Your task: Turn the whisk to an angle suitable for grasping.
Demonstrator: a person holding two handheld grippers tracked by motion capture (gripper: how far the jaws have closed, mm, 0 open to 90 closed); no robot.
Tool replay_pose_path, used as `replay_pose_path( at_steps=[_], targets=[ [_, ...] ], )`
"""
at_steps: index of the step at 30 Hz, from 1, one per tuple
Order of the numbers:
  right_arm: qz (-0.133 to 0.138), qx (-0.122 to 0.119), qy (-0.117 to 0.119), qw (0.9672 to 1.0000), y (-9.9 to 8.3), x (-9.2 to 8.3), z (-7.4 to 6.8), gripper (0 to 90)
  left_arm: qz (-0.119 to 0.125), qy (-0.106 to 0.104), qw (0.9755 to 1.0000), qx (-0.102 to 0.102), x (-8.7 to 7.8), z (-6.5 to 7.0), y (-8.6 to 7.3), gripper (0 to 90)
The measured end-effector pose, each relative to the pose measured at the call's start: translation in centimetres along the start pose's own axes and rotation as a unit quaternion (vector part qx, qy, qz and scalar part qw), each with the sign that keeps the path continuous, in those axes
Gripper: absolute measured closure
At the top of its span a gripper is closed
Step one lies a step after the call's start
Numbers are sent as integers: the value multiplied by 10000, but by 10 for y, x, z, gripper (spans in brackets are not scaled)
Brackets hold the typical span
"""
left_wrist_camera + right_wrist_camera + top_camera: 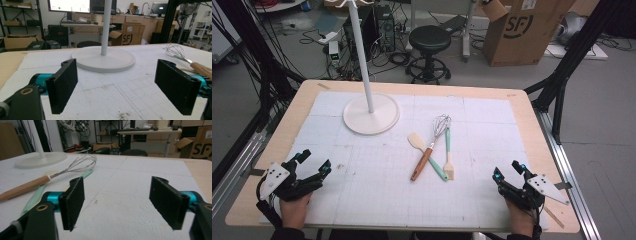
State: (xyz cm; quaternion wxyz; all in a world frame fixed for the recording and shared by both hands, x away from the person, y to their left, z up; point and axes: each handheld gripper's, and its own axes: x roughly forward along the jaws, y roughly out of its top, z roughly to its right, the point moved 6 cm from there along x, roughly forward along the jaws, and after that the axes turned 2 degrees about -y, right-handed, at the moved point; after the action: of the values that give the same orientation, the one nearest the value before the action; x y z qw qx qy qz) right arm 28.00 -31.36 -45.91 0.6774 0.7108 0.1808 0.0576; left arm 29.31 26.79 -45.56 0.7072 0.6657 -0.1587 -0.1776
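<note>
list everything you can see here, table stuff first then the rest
whisk: 1, wire head, wooden handle, table centre, crossing the others
spatula: 1, cream head, mint handle, under the whisk
brush: 1, mint handle, pale head, right of the whisk
stand: 1, white round base with pole, far left of centre
mat: 1, white, gridded, covering the table
stool: 1, black, on the floor beyond
box: 1, brown cardboard, far right
left claw: open, near left
right claw: open, near right

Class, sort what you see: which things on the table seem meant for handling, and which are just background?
Likely for handling:
wooden-handled wire whisk
mint-handled spatula
mint-handled pastry brush
white round-based pole stand

Just about:
black round stool
brown cardboard box
</note>
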Motion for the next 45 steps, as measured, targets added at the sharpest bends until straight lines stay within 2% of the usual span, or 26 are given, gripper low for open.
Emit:
replay_pose_path(
  at_steps=[4,6,10,11,14,15,17,18,19,20,21,22,23,24,25,26,29,30,31,32,34,37,38,40,42,45],
  targets=[
    [-53,127,94,9999,0,2,3,305,10,-2,10000,-3,0,0,0,195],
    [-93,236,103,9996,0,2,4,345,12,1,10000,-3,0,-1,0,196],
    [-263,122,205,9994,0,4,-1,424,24,1,10000,-12,0,-1,0,198],
    [-268,126,320,9991,0,7,-2,426,24,-2,10000,-11,0,-1,0,197],
    [-346,92,608,9975,3,15,-15,471,28,-9,10000,-2,-1,0,0,198],
    [-400,-59,831,9957,8,23,-29,509,39,-7,10000,4,-1,0,0,199],
    [-426,-116,927,9947,9,26,-36,523,42,-5,10000,6,-1,0,0,200],
    [-484,-233,1084,9927,12,32,-47,540,43,0,10000,6,-1,0,0,203],
    [-590,-435,1352,9881,15,42,-66,589,43,-2,10000,8,-1,0,0,204],
    [-590,-435,1352,9881,15,42,-66,589,41,-2,10000,14,-1,0,0,204],
    [-645,-482,1451,9861,16,46,-73,607,44,-7,10000,14,-1,0,0,204],
    [-747,-577,1597,9826,16,52,-85,635,44,-9,10000,17,-1,0,0,204],
    [-971,-728,1876,9747,14,64,-107,689,45,-7,10000,17,-1,0,0,205],
    [-971,-728,1876,9747,14,64,-107,689,45,-7,10000,17,-1,0,0,204],
    [-1045,-769,1905,9731,13,67,-112,708,45,-5,10000,16,-1,0,0,204],
    [-1242,-892,1934,9691,9,75,-123,749,47,-4,10000,16,-1,0,0,205],
    [-1594,-1161,2058,9585,2,90,-142,839,58,-14,10000,13,-1,0,0,205],
    [-1763,-1285,2122,9526,-2,99,-153,872,64,-15,10000,10,-1,0,0,206],
    [-1763,-1285,2122,9526,-2,99,-153,872,64,-15,10000,10,-1,0,0,209],
    [-1935,-1387,2183,9464,-6,106,-162,891,57,-11,10000,12,-1,0,0,209],
    [-1980,-1406,2190,9450,-7,108,-164,891,70,-16,10000,12,-1,0,0,209],
    [-2159,-1552,2300,9362,-13,113,-173,893,59,-8,10000,16,-1,0,0,217],
    [-2159,-1552,2300,9362,-13,113,-173,893,59,-8,10000,16,-1,0,0,218],
    [-2235,-1604,2338,9326,-16,115,-176,893,71,-3,10000,-2,-1,0,1,218],
    [-2325,-1725,2400,9266,-18,118,-184,893,75,-4,10000,-6,-1,0,1,219],
    [-2372,-1748,2410,9247,-18,120,-188,893,80,-3,10000,-4,-1,0,1,219]
  ],
)
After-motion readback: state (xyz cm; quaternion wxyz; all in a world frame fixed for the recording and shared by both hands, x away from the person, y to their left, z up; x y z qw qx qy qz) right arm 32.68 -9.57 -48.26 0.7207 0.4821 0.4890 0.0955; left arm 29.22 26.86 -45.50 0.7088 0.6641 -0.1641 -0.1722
